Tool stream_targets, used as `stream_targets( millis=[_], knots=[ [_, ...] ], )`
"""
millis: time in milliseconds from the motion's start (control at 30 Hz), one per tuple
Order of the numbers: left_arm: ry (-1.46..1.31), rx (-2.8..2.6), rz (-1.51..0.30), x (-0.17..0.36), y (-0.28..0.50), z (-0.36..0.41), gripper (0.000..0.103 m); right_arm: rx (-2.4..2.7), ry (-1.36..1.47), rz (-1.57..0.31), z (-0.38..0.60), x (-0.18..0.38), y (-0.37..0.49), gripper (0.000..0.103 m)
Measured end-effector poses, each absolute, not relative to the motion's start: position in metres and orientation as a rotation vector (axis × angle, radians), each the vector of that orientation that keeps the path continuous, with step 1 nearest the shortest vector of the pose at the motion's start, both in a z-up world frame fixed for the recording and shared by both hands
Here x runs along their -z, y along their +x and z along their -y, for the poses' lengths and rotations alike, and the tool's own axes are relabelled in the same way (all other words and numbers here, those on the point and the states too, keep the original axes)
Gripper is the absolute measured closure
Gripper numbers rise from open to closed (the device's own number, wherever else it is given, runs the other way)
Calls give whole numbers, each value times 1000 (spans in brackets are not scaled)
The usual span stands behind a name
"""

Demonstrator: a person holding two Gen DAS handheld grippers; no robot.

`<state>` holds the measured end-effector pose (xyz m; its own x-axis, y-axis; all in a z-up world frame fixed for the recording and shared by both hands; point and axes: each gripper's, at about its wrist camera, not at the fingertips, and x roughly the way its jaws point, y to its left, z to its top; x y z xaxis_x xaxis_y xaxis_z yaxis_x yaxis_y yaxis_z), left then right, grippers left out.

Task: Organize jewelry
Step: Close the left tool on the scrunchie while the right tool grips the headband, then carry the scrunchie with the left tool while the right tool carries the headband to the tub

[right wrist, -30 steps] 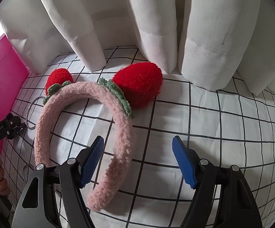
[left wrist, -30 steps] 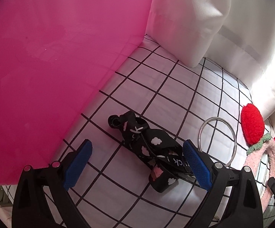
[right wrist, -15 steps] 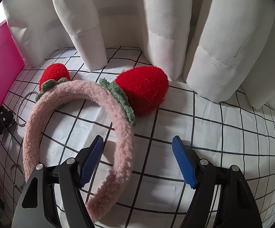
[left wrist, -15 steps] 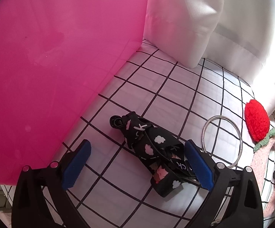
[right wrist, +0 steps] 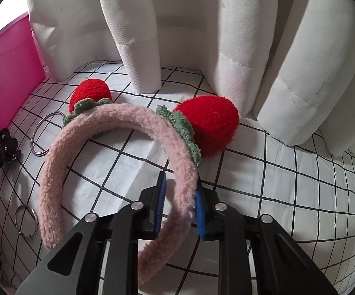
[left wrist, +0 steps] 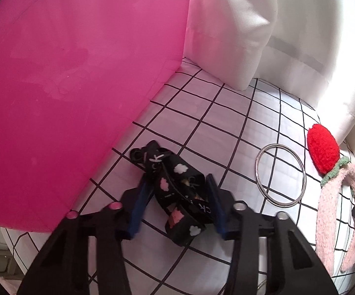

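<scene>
Lettering "CK" on black strap (left wrist: 180, 196) clamped in left hand-held gripper (left wrist: 177, 202), right hand-held gripper (right wrist: 180, 205) pinching pink headband (right wrist: 118, 123)

The pink bin (left wrist: 62, 93) runs past the frame edge (top unseen), the small ring (right wrist: 26, 221) unclear.

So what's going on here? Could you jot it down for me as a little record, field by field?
surface: white cloth with black grid
left gripper: jaws just closed on black fabric strap with cloud print
right gripper: jaws just closed on fuzzy pink headband with red strawberry ears
loose items: large silver metal ring; small silver ring
left side: pink plastic bin
backdrop: white curtain
</scene>
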<state>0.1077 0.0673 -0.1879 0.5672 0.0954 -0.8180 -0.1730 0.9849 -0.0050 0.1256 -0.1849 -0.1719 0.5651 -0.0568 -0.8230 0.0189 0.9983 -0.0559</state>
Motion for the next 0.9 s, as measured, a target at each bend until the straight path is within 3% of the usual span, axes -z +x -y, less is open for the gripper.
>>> stream_targets(
  millis=[33, 233, 900],
  knots=[
    [-80, -150, -956, 187, 105, -66, 84, 45, -41, -969, 182, 173, 125, 91],
    [-89, -117, -966, 181, 92, -68, 92, 21, 33, -952, 189, 169, 116, 92],
    [-67, 14, -870, 101, 39, -50, 92, 13, 8, -836, 214, 97, 44, 92]
  ],
)
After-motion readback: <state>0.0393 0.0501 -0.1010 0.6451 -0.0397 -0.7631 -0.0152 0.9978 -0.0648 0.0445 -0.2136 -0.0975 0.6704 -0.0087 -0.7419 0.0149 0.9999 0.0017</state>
